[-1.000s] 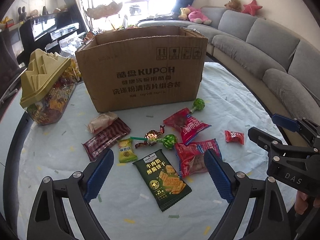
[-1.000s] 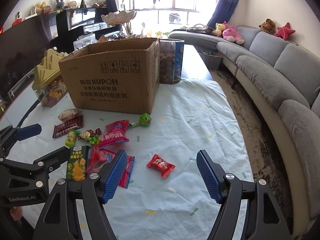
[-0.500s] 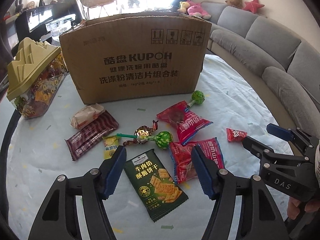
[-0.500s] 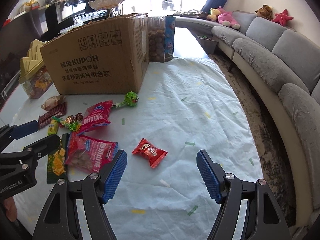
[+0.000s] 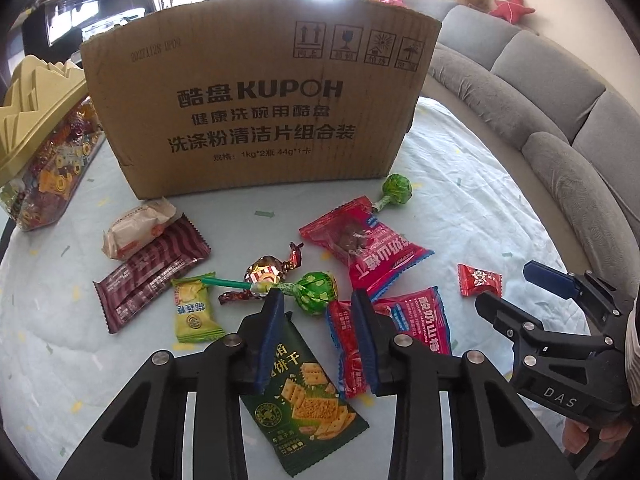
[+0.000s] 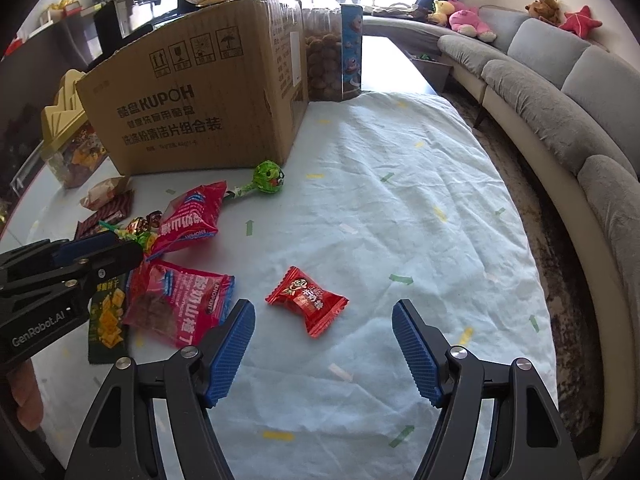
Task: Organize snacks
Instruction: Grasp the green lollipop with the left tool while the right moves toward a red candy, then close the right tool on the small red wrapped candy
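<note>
While left gripper [image 5: 318, 300] jaws are closing over green lollipop [image 5: 316, 287], untouched, right gripper [image 6: 324, 316] stays spread above red candy [image 6: 306, 300].

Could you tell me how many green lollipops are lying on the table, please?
2. One green lollipop lies near the cardboard box's right front corner; the other green lollipop lies just ahead of the left gripper. More may be hidden under wrappers.

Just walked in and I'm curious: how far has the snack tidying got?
Nothing looks packed yet: the snacks lie loose in front of the cardboard box, whose inside is hidden. In hand: the left gripper is closing over the green lollipop and green cracker packet; the right gripper hangs open over the small red candy. Left: red bags, brown bar, other sweets.
</note>
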Demonstrator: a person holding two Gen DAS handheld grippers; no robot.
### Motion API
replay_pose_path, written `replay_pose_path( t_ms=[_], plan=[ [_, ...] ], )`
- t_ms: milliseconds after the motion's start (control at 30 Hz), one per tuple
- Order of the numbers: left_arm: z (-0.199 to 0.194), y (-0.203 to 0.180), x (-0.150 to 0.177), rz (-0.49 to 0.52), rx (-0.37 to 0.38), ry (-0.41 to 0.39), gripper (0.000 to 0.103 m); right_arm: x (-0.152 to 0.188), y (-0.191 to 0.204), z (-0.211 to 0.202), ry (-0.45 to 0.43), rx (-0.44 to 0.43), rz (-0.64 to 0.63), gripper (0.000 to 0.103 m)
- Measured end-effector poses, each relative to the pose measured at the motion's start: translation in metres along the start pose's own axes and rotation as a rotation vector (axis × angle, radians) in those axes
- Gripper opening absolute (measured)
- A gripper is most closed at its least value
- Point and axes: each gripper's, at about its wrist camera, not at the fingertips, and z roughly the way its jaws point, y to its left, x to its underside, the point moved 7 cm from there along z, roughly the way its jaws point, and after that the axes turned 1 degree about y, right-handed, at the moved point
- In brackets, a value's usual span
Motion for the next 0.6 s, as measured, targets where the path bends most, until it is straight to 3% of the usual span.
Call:
replay_pose_path(
  t_ms=[600],
  plan=[
    [0.022,0.001,-0.009,-0.012,0.01,0.023,0.026,-0.007,-0.003,0.02,0.009,-0.02,0.005,0.063]
  ],
)
